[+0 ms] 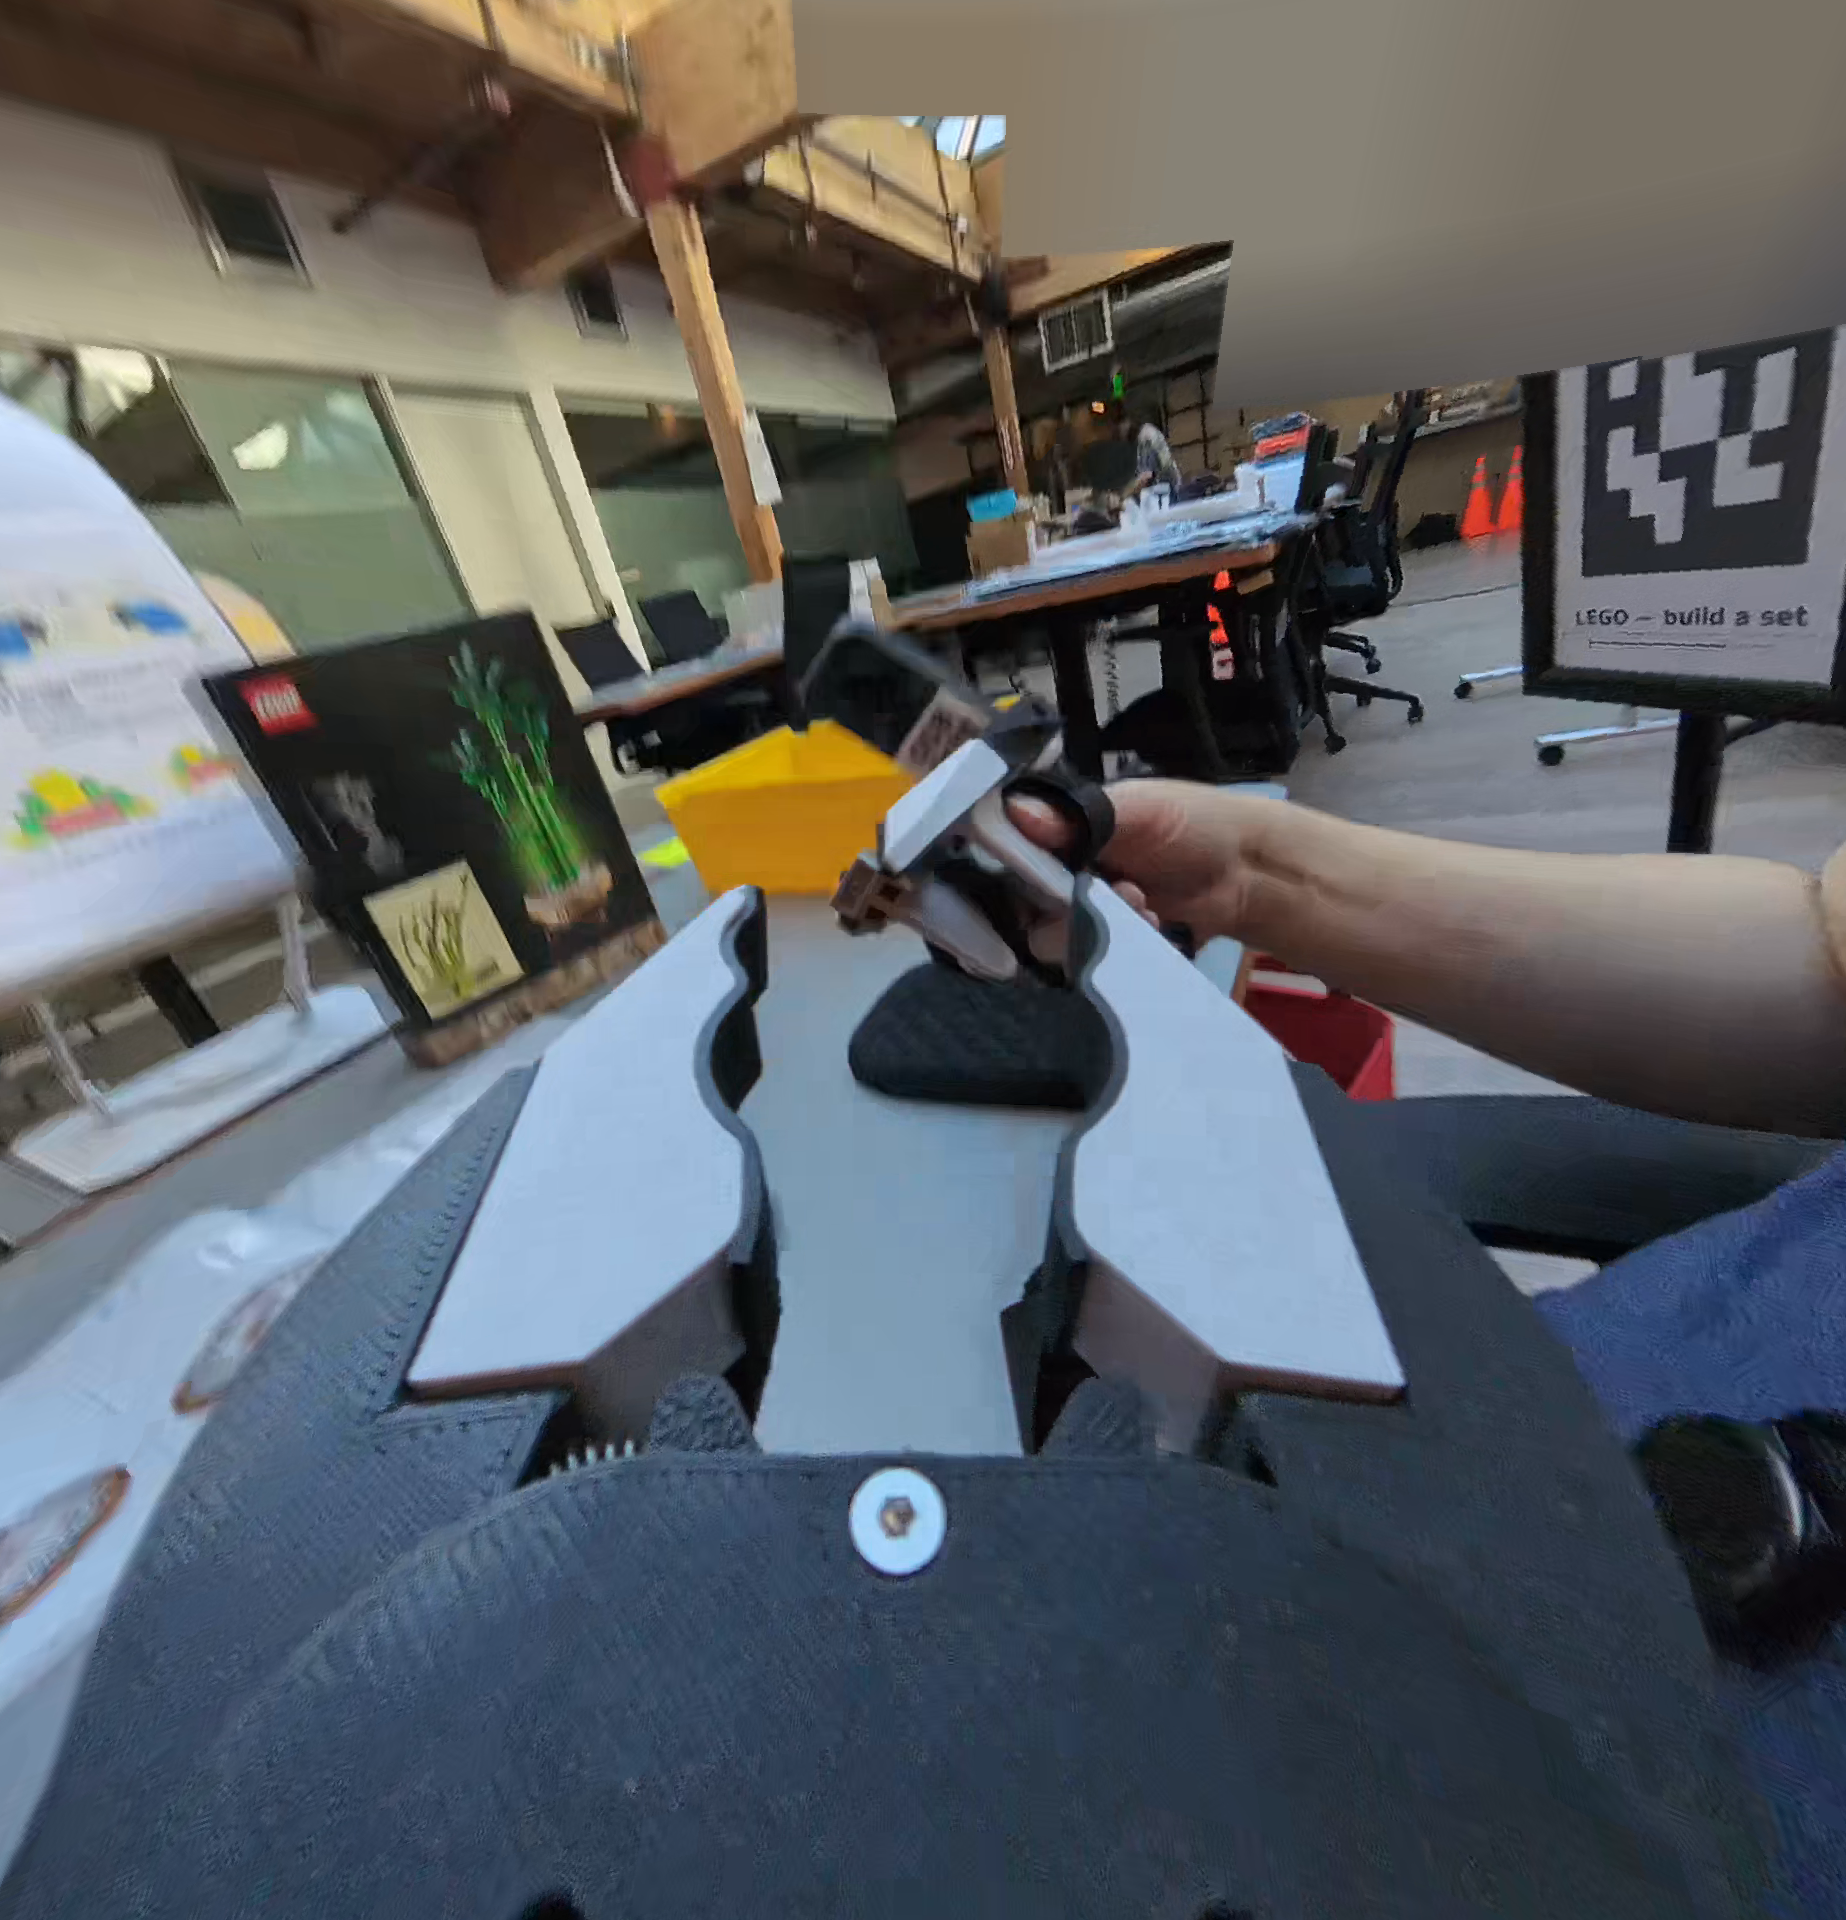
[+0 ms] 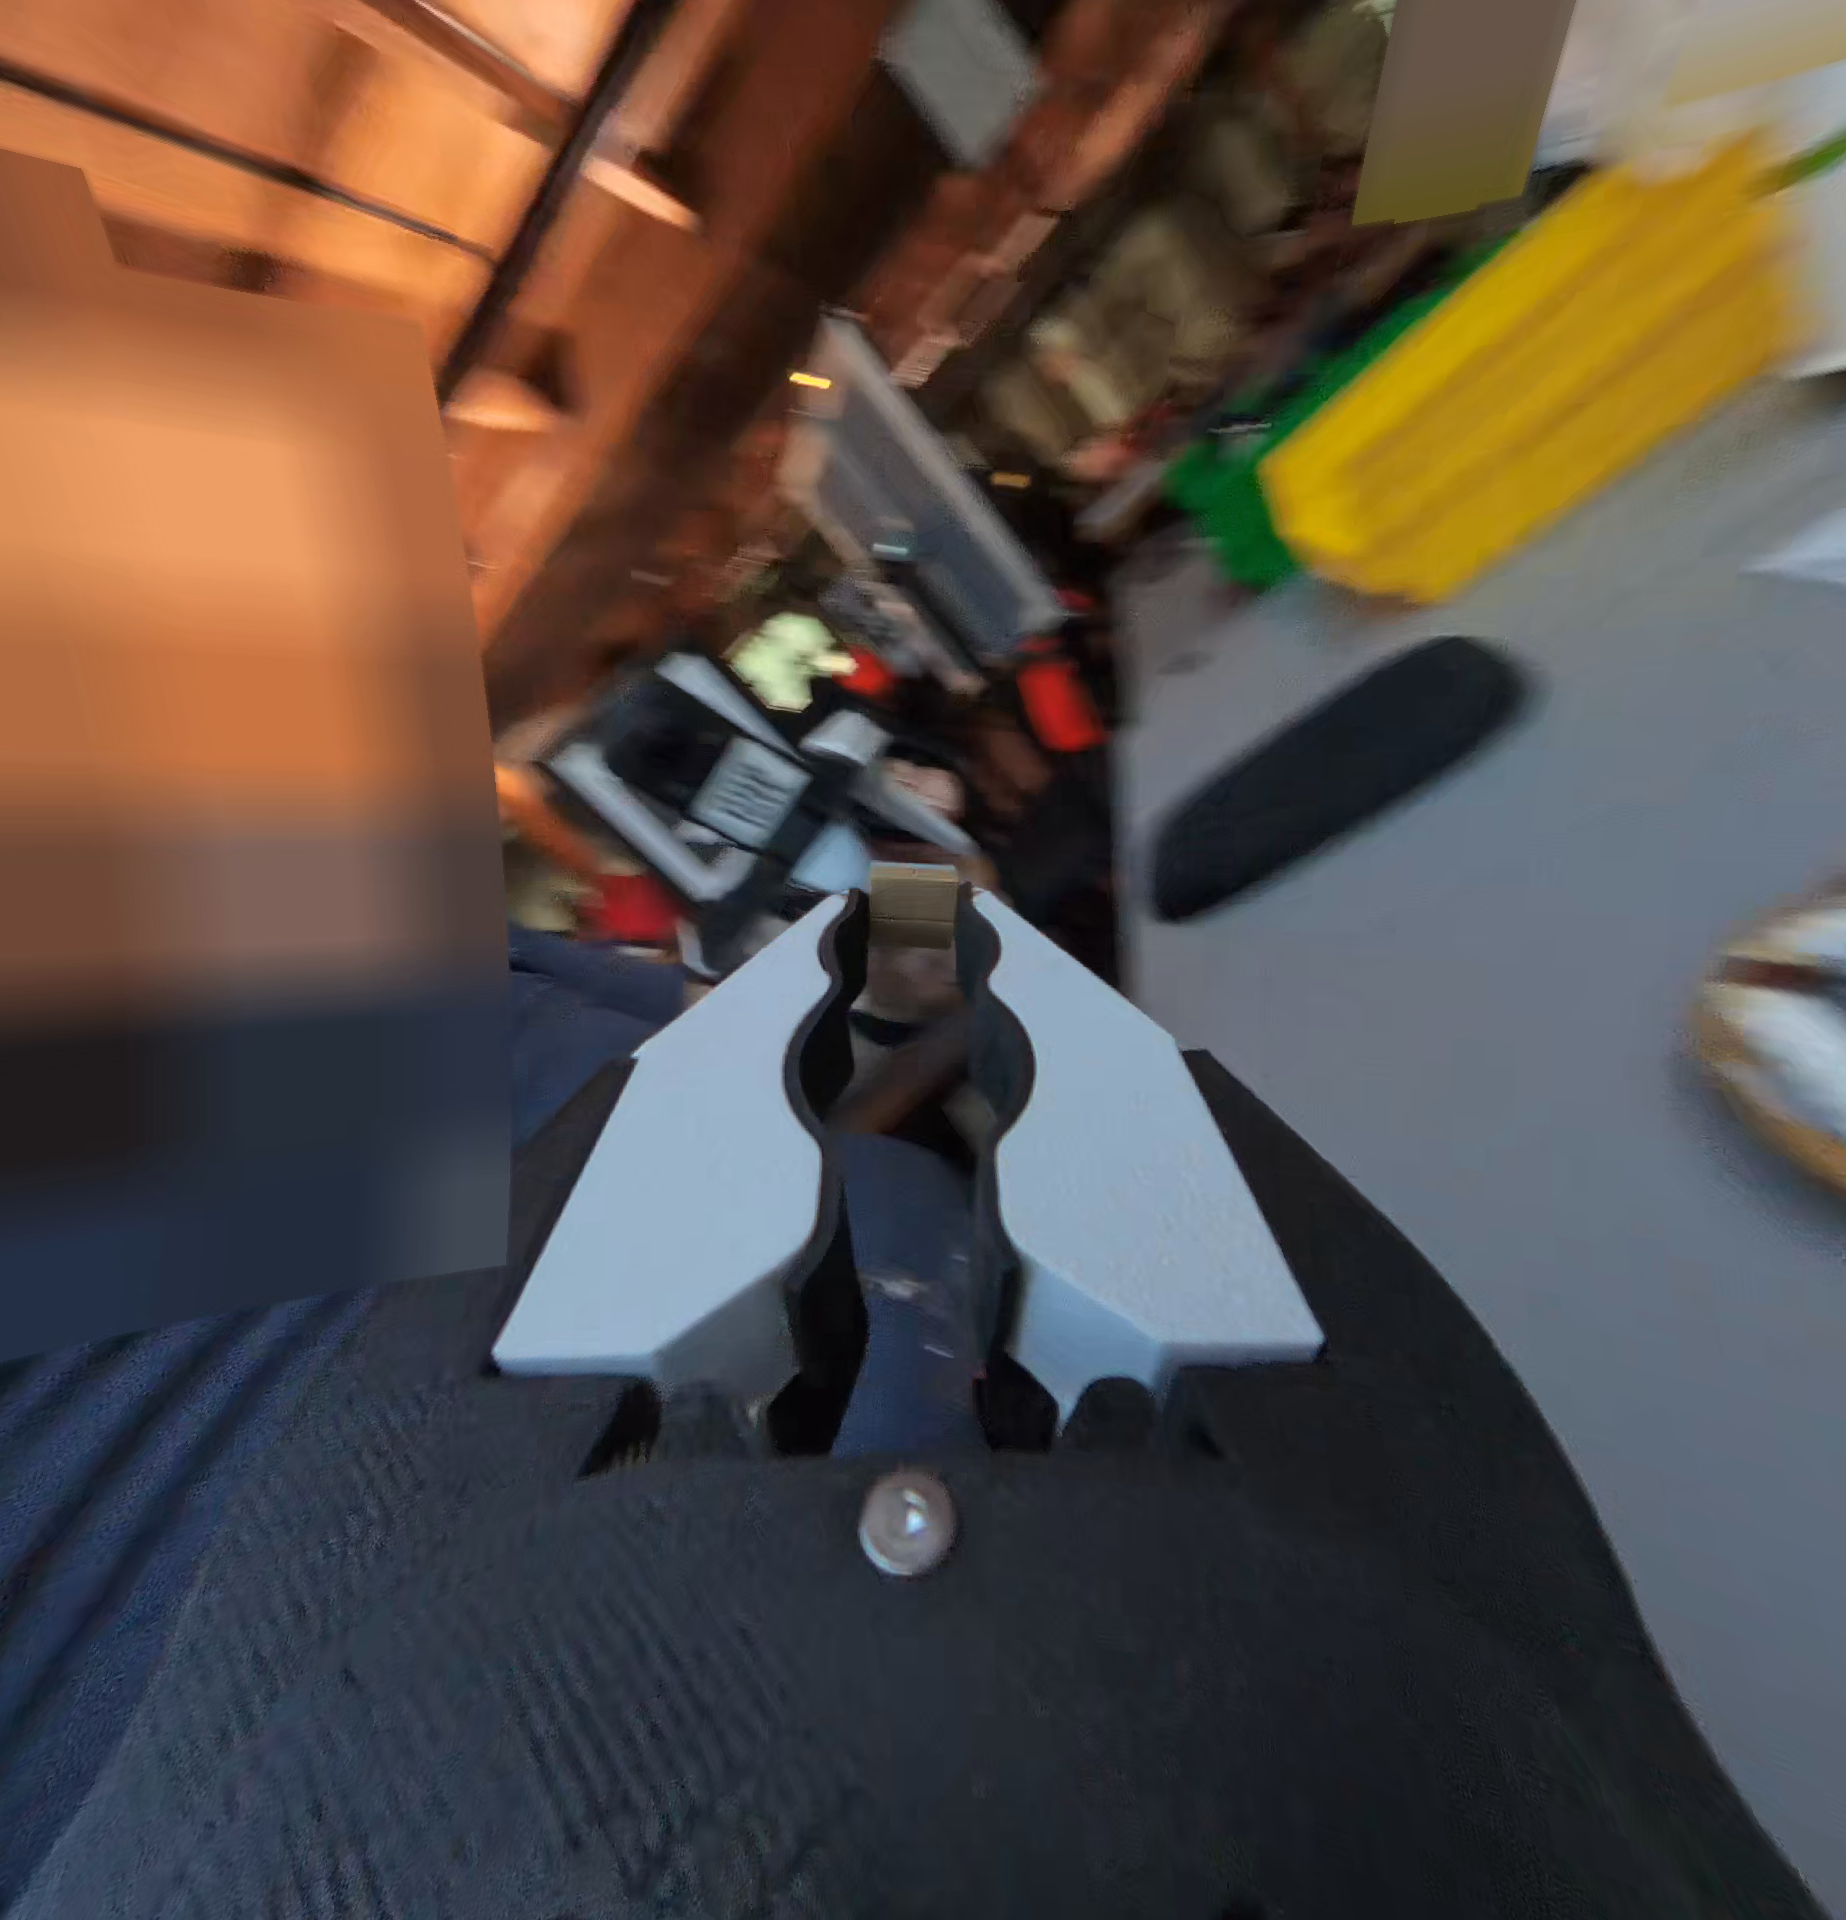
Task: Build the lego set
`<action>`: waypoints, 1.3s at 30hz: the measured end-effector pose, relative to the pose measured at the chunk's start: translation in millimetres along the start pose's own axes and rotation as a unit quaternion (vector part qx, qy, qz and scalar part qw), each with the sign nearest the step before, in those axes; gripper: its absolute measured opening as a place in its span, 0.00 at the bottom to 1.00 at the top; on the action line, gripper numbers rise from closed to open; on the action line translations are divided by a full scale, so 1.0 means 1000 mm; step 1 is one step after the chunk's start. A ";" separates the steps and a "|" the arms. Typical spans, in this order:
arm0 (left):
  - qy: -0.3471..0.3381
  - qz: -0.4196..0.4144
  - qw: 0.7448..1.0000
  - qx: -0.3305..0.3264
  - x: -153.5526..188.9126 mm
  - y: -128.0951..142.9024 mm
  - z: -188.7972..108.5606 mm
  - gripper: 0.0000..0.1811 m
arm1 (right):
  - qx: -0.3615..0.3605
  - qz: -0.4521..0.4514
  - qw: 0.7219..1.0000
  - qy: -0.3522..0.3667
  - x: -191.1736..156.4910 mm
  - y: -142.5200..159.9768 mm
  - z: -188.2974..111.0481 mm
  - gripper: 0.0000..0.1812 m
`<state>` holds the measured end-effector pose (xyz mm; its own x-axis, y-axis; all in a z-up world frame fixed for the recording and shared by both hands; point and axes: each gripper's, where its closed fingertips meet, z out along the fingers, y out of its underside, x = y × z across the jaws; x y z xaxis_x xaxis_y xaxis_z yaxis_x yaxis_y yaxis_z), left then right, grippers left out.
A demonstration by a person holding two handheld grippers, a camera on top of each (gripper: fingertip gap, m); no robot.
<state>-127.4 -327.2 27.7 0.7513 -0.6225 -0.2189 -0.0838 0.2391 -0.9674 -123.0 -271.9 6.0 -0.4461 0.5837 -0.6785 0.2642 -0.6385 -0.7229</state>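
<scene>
- Left claw [image 1: 924,914] spread wide with nothing between its fingers; held above the grey desk [image 1: 898,1226], pointing toward the far side.
- Right claw [image 2: 911,906] clamped at its tips on a small tan brick [image 2: 911,909]; in the left wrist view the same claw [image 1: 877,883] seen to the right of centre, carried in a hand [image 1: 1158,862] raised above the desk, with a small brown piece [image 1: 865,896] at its tips; the two colours differ between views, so hard to tell whether one brick or a stack.
- Black oval pad [image 1: 986,1039] lying flat on the desk, just below the right claw; also seen at the right in the right wrist view [image 2: 1334,774].
- Yellow bin [image 1: 784,805] on the far side of the desk; blurred green bin [image 2: 1225,509] just beside it in the right wrist view; red bin [image 1: 1319,1029] near the right edge.
- Set box [image 1: 441,821] standing tilted at the far left, with an instruction sheet on a stand [image 1: 88,748] to its left.
- Clear bags of parts [image 1: 36,1558] on the near left of the desk.
</scene>
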 end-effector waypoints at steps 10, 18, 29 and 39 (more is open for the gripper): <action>-0.015 -0.078 0.978 -0.193 -0.090 0.081 0.002 0.45 | -0.400 -0.200 0.810 0.380 0.128 0.071 -0.052 0.09; -0.023 -0.089 0.972 -0.217 -0.085 0.098 -0.016 0.46 | -0.445 -0.197 0.804 0.342 0.135 0.081 -0.046 0.23; -0.050 -0.115 0.973 -0.194 -0.075 0.085 -0.050 0.46 | -0.394 -0.283 0.809 0.331 0.210 0.014 -0.031 0.78; -0.075 -0.197 0.954 -0.212 -0.084 0.113 -0.049 0.41 | -0.397 -0.266 0.814 0.330 0.214 0.020 -0.026 0.62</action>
<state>-231.9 -284.4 -69.7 0.8620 -0.4804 0.1616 -0.0093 -0.3337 -0.9426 -190.8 -146.2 -157.2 -0.1900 0.9814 0.0260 0.7700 0.1654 -0.6163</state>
